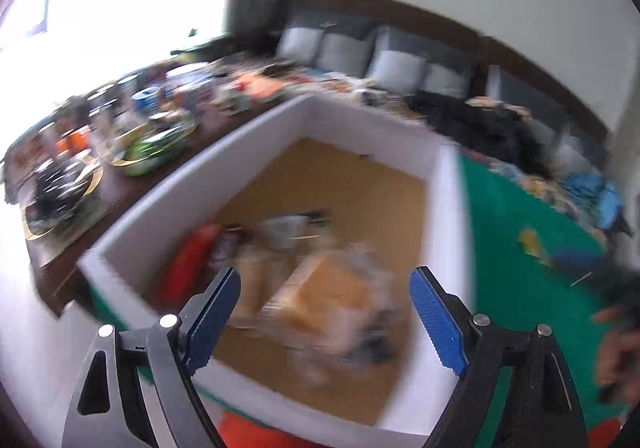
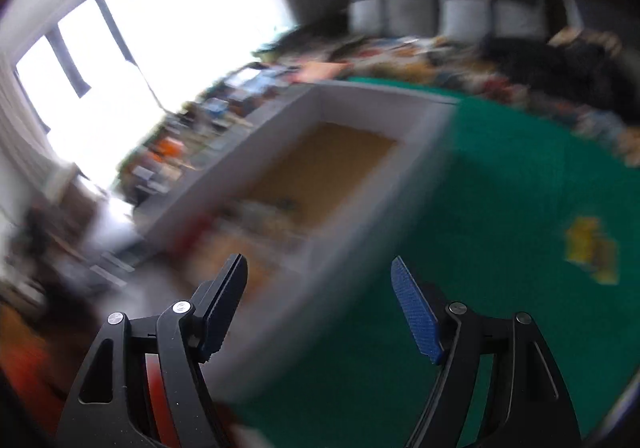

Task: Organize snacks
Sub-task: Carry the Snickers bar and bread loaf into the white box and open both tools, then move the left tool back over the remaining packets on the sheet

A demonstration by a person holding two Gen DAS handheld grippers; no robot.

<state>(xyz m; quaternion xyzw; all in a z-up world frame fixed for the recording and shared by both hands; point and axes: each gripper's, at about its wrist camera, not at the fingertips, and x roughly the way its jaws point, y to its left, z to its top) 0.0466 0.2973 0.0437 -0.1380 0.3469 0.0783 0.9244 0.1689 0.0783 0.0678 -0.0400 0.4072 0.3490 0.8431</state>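
Left gripper [image 1: 325,312] and right gripper [image 2: 319,300] both spread, empty, above white-walled box [image 1: 256,128]; green mat [image 2: 500,188] alongside.

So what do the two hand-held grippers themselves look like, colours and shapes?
Both look alike: the left hand-held gripper and right hand-held gripper have black angular frames with triangular cutouts, silver round pivot bolts, and two fingers faced with ribbed blue pads. No cables or sleeves show.

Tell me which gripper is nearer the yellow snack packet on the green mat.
Right, probably. The right gripper hangs open over the box's edge, with the yellow snack packet ahead to its right. The left gripper is open above the white box.
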